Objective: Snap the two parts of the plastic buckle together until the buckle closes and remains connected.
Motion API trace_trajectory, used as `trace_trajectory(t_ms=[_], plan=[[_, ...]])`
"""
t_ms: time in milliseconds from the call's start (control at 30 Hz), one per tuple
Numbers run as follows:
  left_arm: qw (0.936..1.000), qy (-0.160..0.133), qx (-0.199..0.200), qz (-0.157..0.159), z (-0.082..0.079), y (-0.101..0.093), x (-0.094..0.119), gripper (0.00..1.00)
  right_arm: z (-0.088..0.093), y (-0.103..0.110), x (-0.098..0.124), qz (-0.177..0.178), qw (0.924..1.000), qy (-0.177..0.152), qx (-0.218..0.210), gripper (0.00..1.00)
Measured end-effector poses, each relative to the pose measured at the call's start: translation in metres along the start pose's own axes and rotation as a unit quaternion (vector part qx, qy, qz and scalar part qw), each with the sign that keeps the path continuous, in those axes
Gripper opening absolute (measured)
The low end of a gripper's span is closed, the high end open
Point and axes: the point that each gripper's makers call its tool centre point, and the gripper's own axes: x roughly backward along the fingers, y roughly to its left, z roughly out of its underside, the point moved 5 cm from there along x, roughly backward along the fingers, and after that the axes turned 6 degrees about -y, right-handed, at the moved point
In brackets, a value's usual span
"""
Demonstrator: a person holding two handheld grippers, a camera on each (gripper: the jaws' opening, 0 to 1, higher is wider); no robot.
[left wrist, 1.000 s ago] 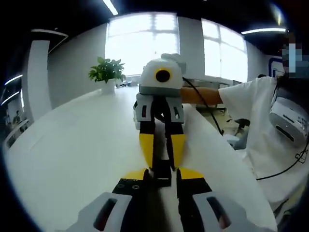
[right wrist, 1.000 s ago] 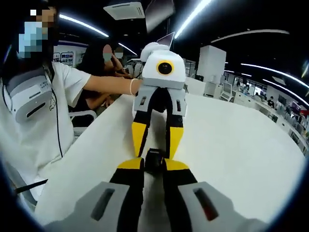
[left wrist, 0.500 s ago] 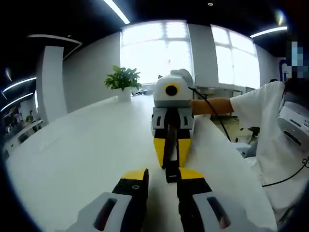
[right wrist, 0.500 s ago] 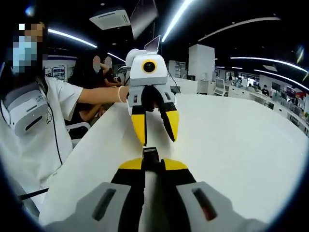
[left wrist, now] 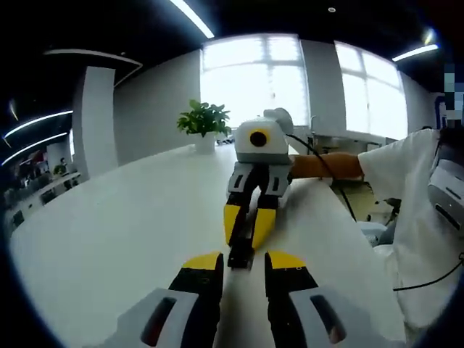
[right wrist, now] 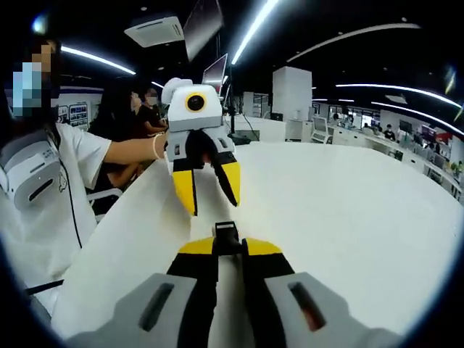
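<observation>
The black plastic buckle [right wrist: 226, 232] sticks out from between the yellow tips of my right gripper [right wrist: 228, 247], which is shut on it low in the right gripper view. It looks like one piece, but I cannot tell whether its halves are latched. In the left gripper view the right gripper [left wrist: 243, 238] faces me and holds the buckle [left wrist: 240, 257] just above the white table [left wrist: 123, 232]. My left gripper [left wrist: 245, 265] stands open, its yellow tips either side of the buckle's near end and apart from it. Across the table the left gripper [right wrist: 212, 206] hangs with its jaws spread.
A potted plant [left wrist: 204, 119] stands at the table's far end by the windows. A person in a white shirt [left wrist: 417, 210] stands along the table's edge [right wrist: 123, 239], arms reaching to both grippers. More people and desks fill the room behind.
A second ago both grippers were shut on the buckle. The left gripper has opened and drawn back, and the buckle stays in the right gripper.
</observation>
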Motion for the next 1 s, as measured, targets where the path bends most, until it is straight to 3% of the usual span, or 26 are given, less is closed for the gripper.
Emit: trace_trajectory(t_ms=[233,767,1000], plan=[[0.9999,-0.006,0.003,-0.015,0.003,0.001,0.005,0.21,-0.004,-0.015,-0.009,0.001,1.0000,0.003,-0.001,0.13],[0.9998,-0.002,0.000,-0.019,0.005,0.000,0.010,0.20,-0.006,-0.081,-0.018,-0.008,0.9996,-0.026,0.006,0.13],[0.9999,0.001,0.003,-0.016,0.009,-0.001,0.007,0.20,0.000,-0.108,-0.020,0.004,0.9998,-0.017,0.006,0.13]])
